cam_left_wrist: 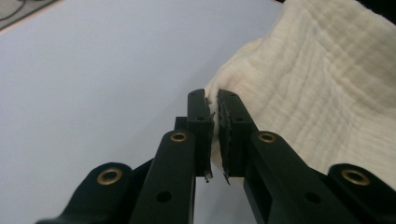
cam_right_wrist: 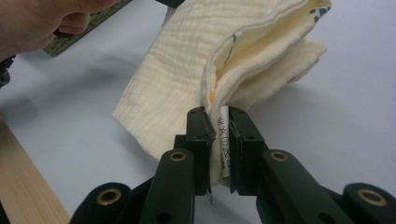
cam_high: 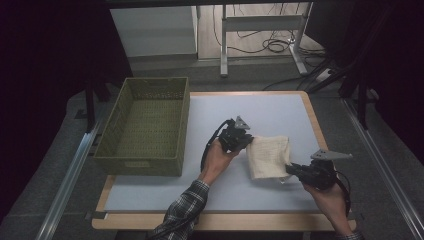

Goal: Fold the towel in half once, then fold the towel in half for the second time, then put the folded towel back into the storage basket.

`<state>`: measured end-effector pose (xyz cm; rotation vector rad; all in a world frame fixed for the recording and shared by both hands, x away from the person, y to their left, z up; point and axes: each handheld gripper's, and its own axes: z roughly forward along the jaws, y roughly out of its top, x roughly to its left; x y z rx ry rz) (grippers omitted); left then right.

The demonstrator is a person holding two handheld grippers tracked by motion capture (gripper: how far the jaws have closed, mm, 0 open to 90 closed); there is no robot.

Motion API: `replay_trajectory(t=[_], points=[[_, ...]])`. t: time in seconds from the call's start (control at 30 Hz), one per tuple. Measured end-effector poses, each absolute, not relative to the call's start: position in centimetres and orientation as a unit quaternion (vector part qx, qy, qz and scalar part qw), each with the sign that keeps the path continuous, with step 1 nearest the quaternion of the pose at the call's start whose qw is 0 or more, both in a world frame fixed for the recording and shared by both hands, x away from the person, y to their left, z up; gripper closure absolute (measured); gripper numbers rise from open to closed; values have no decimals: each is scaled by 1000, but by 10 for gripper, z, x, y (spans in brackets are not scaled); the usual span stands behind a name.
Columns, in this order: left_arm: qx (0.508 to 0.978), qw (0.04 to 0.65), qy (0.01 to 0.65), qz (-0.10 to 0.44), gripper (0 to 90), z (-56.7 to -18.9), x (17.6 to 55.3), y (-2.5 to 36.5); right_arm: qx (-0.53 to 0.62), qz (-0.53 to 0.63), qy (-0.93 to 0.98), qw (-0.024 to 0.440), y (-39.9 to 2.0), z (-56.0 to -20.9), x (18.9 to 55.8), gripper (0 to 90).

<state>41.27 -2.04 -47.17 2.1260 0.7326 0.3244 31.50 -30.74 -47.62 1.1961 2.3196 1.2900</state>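
The folded cloth (cam_high: 269, 156), light and limp, sags between the left gripper (cam_high: 248, 140) and right gripper (cam_high: 290, 170), each clamped on an edge near the worktop's front.

Woven olive-green basket (cam_high: 145, 127) on the left part of the table (cam_high: 150, 220), empty, rectangular, its near wall overhanging the pale grey mat's (cam_high: 270, 110) left edge. Small label on that near wall. Mat spread over most of the wooden tabletop, light wood showing as a rim along the near edge and the right edge. Beyond the far edge, grey metal desk legs (cam_high: 225, 45) on a lighter floor, with a tangle of black cables (cam_high: 272, 45) lying between them. Dark curtains on both sides. Metal rails (cam_high: 65, 175) running along the left and right of the table, over grey carpet.
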Motion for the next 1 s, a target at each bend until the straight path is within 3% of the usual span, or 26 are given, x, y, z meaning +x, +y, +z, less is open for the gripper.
replay_trajectory(t=[1.0], points=[[834,392,332,204,842,-418,416,50,350,448,816,108,-229,-448,351,799]])
